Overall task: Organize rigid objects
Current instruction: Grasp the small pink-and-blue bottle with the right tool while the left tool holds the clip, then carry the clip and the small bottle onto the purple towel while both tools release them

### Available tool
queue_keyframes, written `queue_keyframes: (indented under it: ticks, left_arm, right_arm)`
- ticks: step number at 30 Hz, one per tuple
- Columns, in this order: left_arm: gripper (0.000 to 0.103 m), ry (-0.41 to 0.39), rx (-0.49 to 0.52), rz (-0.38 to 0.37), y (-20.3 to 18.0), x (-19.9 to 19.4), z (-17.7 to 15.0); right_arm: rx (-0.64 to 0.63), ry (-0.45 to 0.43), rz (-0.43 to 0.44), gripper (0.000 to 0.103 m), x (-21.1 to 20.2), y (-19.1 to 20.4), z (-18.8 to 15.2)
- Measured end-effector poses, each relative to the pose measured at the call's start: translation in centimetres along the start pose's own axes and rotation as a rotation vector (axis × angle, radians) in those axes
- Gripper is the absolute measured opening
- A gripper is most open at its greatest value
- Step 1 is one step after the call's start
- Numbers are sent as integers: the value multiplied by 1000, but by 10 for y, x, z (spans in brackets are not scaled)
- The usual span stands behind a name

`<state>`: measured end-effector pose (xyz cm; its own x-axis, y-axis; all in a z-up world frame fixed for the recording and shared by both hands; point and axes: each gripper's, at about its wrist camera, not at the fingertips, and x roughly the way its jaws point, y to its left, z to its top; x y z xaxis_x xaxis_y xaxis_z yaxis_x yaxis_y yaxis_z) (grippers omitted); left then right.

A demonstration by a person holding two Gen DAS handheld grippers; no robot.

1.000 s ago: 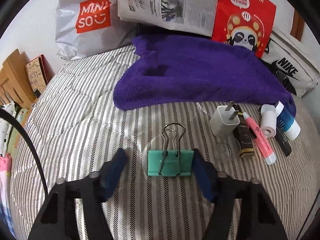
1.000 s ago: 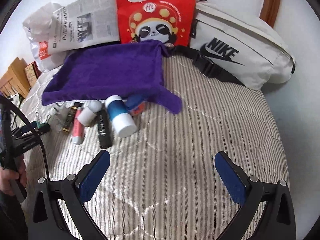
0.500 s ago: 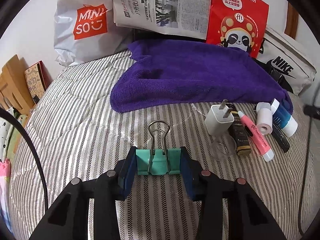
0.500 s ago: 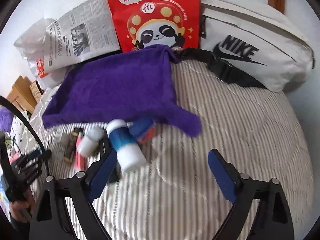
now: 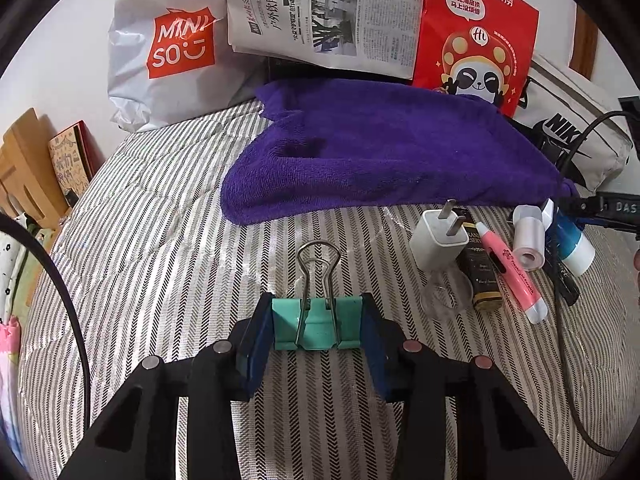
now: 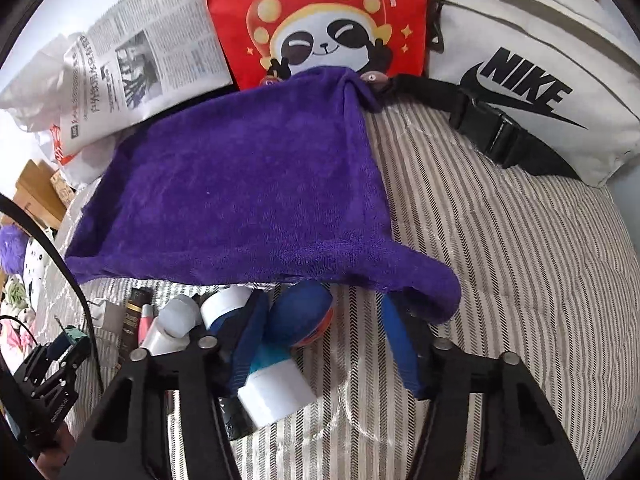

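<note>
Striped bed [image 5: 168, 240] is carrying a purple towel [image 5: 380, 160], backed by a white NIKE bag [image 6: 532, 60], a MINISO bag [image 5: 168, 48] and a newspaper [image 5: 320, 12]. Left tongs [image 5: 318, 326] are clamping a teal binder clip [image 5: 316, 324] on the bed, beside a white charger [image 5: 438, 240] and pink highlighter [image 5: 516, 276]. Right tongs [image 6: 324, 340], half-open, have just been closing around a blue round object [image 6: 302, 316] at the towel's edge; a blue-and-white bottle [image 6: 272, 388] is crowding the left pad.

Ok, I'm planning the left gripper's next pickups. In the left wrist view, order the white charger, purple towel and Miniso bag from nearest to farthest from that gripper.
1. White charger: just ahead and to the right of the left gripper, on the striped bedding.
2. Purple towel: farther back, spread across the middle.
3. Miniso bag: farthest, at the back left by the wall.
</note>
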<state>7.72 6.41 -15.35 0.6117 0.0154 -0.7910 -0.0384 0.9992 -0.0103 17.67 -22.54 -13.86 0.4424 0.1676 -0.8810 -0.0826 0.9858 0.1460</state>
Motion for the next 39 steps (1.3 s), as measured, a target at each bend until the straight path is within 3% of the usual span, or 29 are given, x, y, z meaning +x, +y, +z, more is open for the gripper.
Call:
queue_keyframes:
  ticks: [2, 10, 14, 19, 27, 35, 39]
  left_arm:
    - [40, 0, 0, 0, 0, 0, 0]
    - [40, 0, -2, -1, 0, 0, 0]
    - [40, 0, -2, -1, 0, 0, 0]
    - [40, 0, -2, -1, 0, 0, 0]
    - [40, 0, -2, -2, 0, 0, 0]
    - [39, 2, 3, 4, -1, -1, 0]
    - [39, 40, -6, 5, 0, -1, 4]
  right_arm:
    - [-31, 20, -19, 46, 4, 2, 0]
    - [-71, 34, -68, 38, 7, -9, -3]
    - [-100, 5, -64, 22, 10, -6, 0]
    - [-142, -47, -64, 21, 12, -3, 0]
    - [-102, -100, -18, 21, 12, -12, -5]
    - [-153, -67, -77, 20, 6, -4, -13]
    - [-172, -53, -77, 20, -9, -4, -20]
